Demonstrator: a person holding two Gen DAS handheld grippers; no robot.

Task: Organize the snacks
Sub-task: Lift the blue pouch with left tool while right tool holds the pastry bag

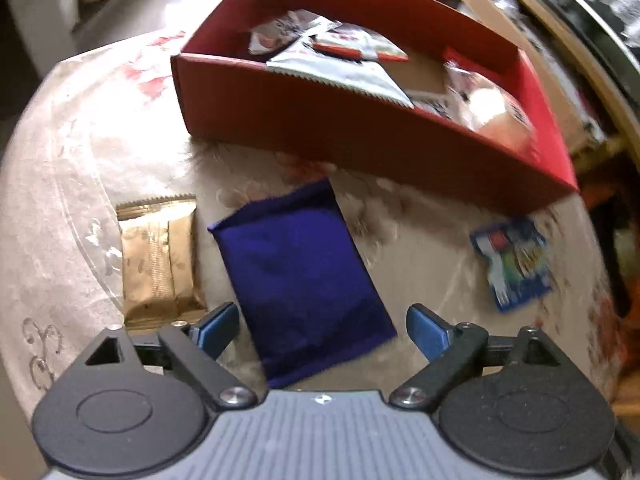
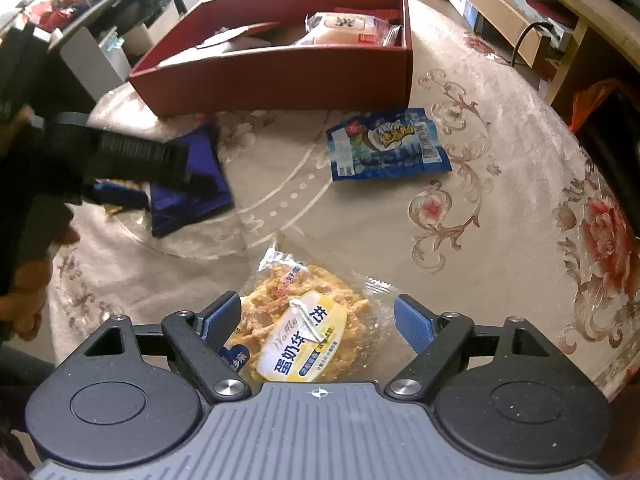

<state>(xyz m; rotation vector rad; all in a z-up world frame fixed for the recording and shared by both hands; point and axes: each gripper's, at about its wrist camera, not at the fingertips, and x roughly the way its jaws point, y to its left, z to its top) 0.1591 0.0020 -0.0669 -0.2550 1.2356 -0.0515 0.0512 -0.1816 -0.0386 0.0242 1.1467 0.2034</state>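
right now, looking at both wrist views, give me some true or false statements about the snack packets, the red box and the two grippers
1. The dark blue foil packet lies inside the red cardboard box. False: it lies on the tablecloth in front of the box.
2. The left gripper stands open over the blue packet. True.
3. The right gripper is clamped shut on the yellow waffle packet. False: its jaws stand open either side of it.
4. The gold foil packet lies beside the blue packet. True.
5. The red box is empty. False: several packets lie in it.

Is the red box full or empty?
Neither, partly filled. The red box holds several snack packets, yet bare cardboard floor shows between them.
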